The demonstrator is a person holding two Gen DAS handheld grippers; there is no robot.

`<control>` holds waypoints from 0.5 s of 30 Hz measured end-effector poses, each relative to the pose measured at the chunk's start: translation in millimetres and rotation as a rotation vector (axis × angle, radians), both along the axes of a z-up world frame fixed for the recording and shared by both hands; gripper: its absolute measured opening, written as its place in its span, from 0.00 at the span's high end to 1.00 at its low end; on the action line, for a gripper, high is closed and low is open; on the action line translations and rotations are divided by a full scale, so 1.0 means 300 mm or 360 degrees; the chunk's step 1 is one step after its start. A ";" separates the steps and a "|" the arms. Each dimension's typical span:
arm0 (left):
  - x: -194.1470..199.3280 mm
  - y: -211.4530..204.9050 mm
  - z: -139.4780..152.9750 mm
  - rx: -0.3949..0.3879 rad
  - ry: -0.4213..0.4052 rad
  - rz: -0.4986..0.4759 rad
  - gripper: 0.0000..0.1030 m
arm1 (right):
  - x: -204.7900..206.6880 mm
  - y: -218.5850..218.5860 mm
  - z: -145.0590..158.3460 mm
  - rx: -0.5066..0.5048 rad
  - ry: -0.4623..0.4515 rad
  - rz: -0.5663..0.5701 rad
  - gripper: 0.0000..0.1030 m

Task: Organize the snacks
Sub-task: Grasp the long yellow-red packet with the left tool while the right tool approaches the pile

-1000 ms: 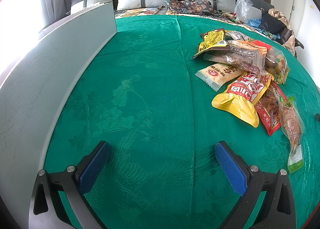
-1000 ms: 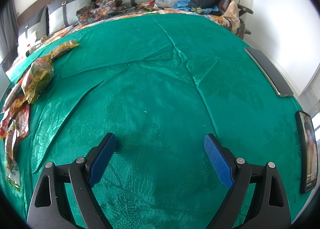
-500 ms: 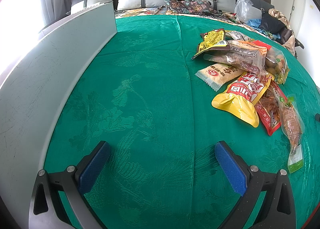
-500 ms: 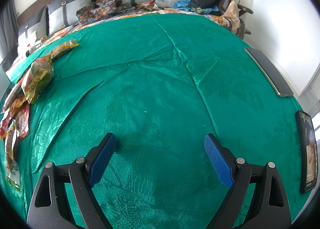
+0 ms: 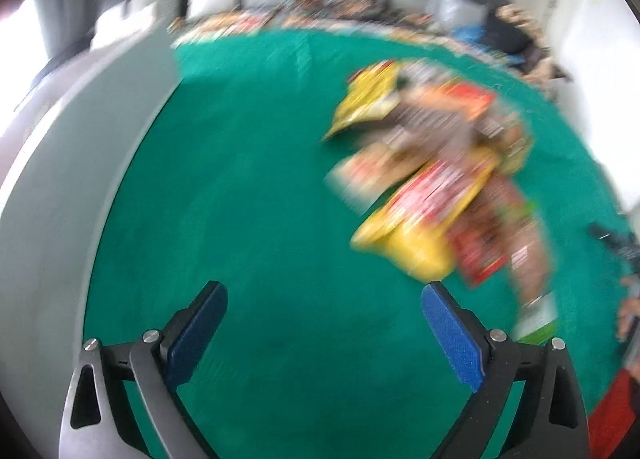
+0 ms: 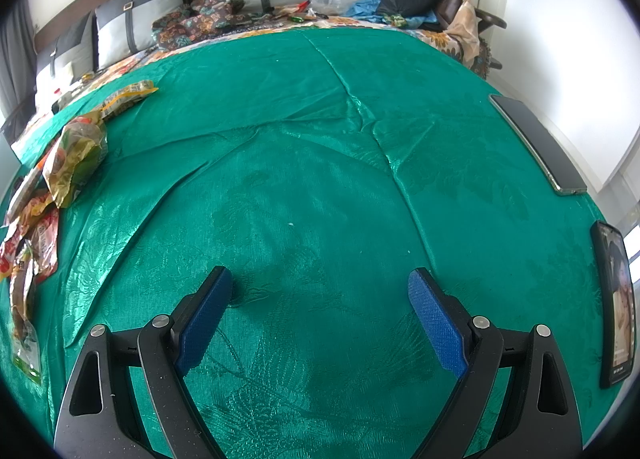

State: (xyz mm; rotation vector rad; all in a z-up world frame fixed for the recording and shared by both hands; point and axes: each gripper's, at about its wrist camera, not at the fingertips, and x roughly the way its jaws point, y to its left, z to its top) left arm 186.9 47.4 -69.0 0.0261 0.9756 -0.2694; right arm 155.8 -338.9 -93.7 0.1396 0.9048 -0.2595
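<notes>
1. Snack packets lie in a loose heap on the green cloth, blurred in the left wrist view; a yellow bag sits at the heap's near edge.
2. The left gripper hangs over bare cloth just short of the heap, its jaws wide but closing, nothing between them.
3. A grey board stands along the cloth's left edge, well apart from the heap.
4. The right gripper is spread wide and empty over the cloth, the heap far to its left.
5. Two phones, and, lie at the cloth's right edge.
</notes>
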 end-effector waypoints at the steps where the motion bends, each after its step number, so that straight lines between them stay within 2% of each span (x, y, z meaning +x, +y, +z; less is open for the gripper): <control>1: 0.021 -0.035 0.028 -0.0012 -0.0029 -0.0066 0.06 | 0.000 -0.001 -0.001 0.0002 0.0000 0.0000 0.11; 3: 0.068 -0.106 0.044 -0.0012 -0.0013 -0.0177 0.06 | 0.000 0.000 0.000 0.0002 0.0000 0.0001 0.11; 4: 0.106 -0.157 0.031 -0.0001 0.0047 -0.0244 0.06 | -0.001 0.001 0.001 0.0002 0.0000 0.0000 0.11; 5: 0.128 -0.192 0.015 0.0020 0.0088 -0.0275 0.11 | -0.001 -0.001 0.000 0.0002 0.0000 0.0000 0.11; 6: 0.151 -0.234 -0.011 0.0070 0.0125 -0.0305 0.25 | -0.001 -0.001 0.000 0.0003 0.0000 0.0000 0.11; 8: 0.170 -0.279 -0.047 0.0185 0.0152 -0.0308 0.46 | -0.001 -0.001 0.000 0.0004 0.0000 0.0001 0.11; 9: 0.167 -0.281 -0.042 0.0148 0.0125 -0.0302 0.52 | -0.001 -0.001 0.000 0.0004 0.0000 0.0001 0.11; 10: 0.167 -0.270 -0.036 0.0116 0.0119 -0.0272 0.67 | -0.001 0.001 0.002 0.0004 0.0000 0.0001 0.11; 12: 0.150 -0.245 -0.040 0.0082 0.0144 -0.0230 0.68 | -0.001 0.001 0.002 0.0005 0.0000 0.0001 0.11; 15: 0.071 -0.188 -0.043 0.0113 0.0125 -0.0203 0.68 | -0.002 -0.001 0.002 0.0008 -0.0001 0.0002 0.11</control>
